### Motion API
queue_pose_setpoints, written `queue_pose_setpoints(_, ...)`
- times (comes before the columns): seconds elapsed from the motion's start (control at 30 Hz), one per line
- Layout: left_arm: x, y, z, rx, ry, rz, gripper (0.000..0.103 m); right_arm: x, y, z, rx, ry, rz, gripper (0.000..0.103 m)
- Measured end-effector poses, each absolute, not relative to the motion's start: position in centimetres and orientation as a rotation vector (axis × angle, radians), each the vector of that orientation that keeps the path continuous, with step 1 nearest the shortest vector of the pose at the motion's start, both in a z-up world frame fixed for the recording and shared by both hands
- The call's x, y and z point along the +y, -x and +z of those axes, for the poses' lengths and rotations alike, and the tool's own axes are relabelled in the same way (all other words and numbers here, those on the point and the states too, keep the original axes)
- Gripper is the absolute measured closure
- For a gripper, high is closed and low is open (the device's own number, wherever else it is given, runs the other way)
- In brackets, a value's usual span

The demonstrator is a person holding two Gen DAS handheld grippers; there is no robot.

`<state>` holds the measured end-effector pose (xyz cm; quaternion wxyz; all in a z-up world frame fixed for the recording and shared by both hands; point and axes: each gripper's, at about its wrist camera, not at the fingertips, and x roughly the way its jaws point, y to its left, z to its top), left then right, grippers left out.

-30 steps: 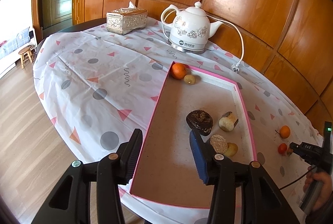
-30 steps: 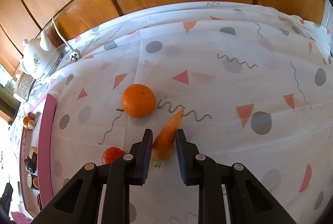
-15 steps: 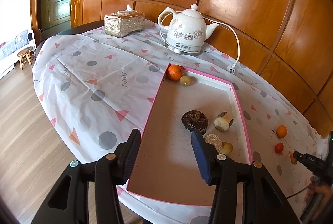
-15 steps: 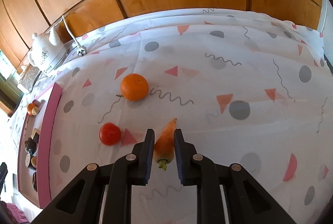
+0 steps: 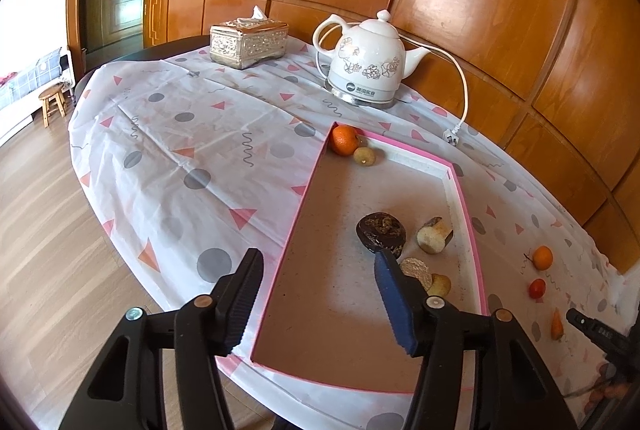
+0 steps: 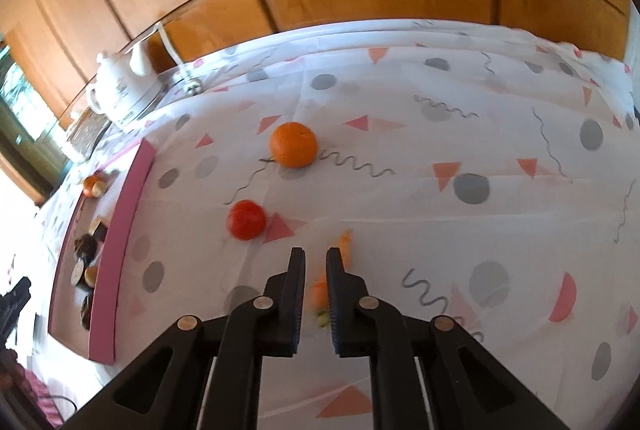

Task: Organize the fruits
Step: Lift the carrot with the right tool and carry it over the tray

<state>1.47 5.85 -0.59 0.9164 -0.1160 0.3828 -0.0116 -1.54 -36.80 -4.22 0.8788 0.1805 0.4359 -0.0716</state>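
A pink-rimmed tray (image 5: 304, 198) holds an orange (image 5: 344, 140), a small yellowish fruit (image 5: 363, 155), a dark lump (image 5: 380, 229) and several other pieces. My left gripper (image 5: 316, 290) is open and empty above the tray's near end. On the cloth right of the tray lie an orange (image 6: 294, 144), a tomato (image 6: 246, 219) and a carrot (image 6: 345, 244). My right gripper (image 6: 316, 266) is raised above the carrot, jaws close together, with nothing between them. The carrot lies blurred under its right finger. It also shows in the left wrist view (image 5: 556, 324).
A white kettle (image 5: 366, 70) with a cord and plug (image 5: 453, 138) stands behind the tray. A silver tissue box (image 5: 249, 44) sits at the back left. Wood panelling backs the table. The table edge drops to a wooden floor on the left.
My right gripper has drawn back and up from the carrot, which was between its fingers and now lies on the cloth. The left gripper has pulled back slightly, still open.
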Motion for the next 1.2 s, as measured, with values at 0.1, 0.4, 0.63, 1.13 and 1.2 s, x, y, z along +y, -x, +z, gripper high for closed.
queue_pose_setpoints(0.1,6.0,-1.4,-0.6,0.789,0.243,-0.02,0.043,-36.1,1.2,-4.4,0.923,-0.334,-0.149,0.093)
queue_pose_setpoints(0.4,6.1,-1.4,-0.4,0.785,0.25,-0.018,0.042,-40.2,3.2,-3.6,0.864,-0.522,-0.239,0.075)
queue_pose_setpoints(0.63,6.2,-1.5,-0.5,0.788,0.254,-0.015,0.04,-39.7,2.2,-4.9,0.942,-0.535,-0.205,0.067)
queue_pose_setpoints(1.13,6.7,-1.5,-0.7,0.787,0.262,0.007,0.035,-33.6,0.4,-4.2,0.981,-0.26,-0.093,0.08)
queue_pose_setpoints(1.2,6.7,-1.4,-0.5,0.782,0.262,0.011,0.034,-32.2,-0.1,-3.7,0.967,-0.257,-0.036,0.08)
